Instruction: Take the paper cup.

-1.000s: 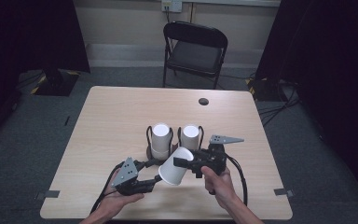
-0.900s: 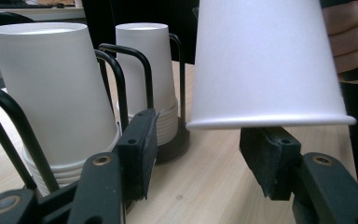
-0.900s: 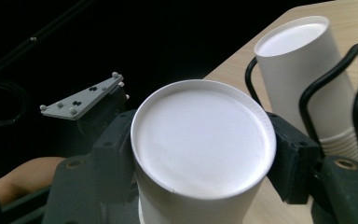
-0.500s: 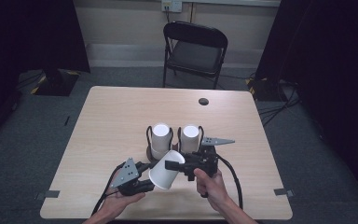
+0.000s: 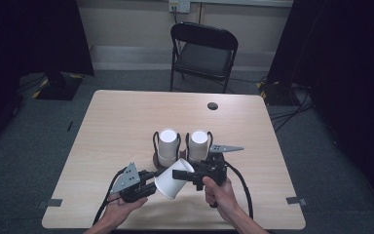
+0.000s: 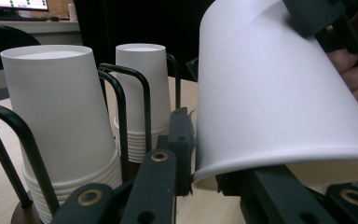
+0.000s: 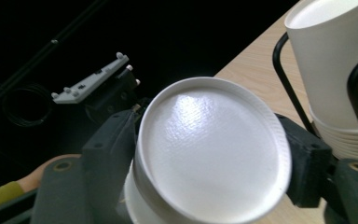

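Loose paper cup point(image 5: 171, 178) lies tipped above the counter's point(image 5: 117, 126) near edge, mouth toward the left gripper point(image 5: 148, 187), whose jaws have just closed onto its rim, base between the right gripper's point(image 5: 181, 174) just-loosened jaws (handover), stacked cups point(image 5: 167, 146) behind.

Cup point(image 6: 279, 93) mouth perhaps behind left jaws

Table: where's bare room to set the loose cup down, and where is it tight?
Free: the table left of the cup holder, the far strip toward the round black piece, and the right side past the right gripper. Crowded: the near middle, where the cup, both stacks and the left gripper bunch together.
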Demonstrator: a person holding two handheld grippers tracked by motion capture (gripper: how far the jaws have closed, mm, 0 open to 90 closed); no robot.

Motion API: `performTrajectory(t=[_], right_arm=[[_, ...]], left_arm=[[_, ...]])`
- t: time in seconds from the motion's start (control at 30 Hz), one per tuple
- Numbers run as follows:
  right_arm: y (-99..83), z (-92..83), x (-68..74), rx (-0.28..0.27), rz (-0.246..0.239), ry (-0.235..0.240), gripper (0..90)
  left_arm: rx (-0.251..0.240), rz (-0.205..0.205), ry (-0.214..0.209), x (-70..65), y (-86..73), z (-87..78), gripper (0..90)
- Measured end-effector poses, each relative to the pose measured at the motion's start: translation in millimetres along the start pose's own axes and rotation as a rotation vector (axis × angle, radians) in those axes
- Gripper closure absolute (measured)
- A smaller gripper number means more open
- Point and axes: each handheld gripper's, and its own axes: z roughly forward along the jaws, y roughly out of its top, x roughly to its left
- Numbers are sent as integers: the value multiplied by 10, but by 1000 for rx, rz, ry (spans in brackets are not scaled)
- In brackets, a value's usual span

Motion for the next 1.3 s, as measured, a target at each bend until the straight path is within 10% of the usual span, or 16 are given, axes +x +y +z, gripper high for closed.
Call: performTrajectory(t=[1.3], right_arm=[[80, -213, 78, 35, -286, -214, 255]], left_arm=[[239, -183, -60, 16, 92, -22, 837]])
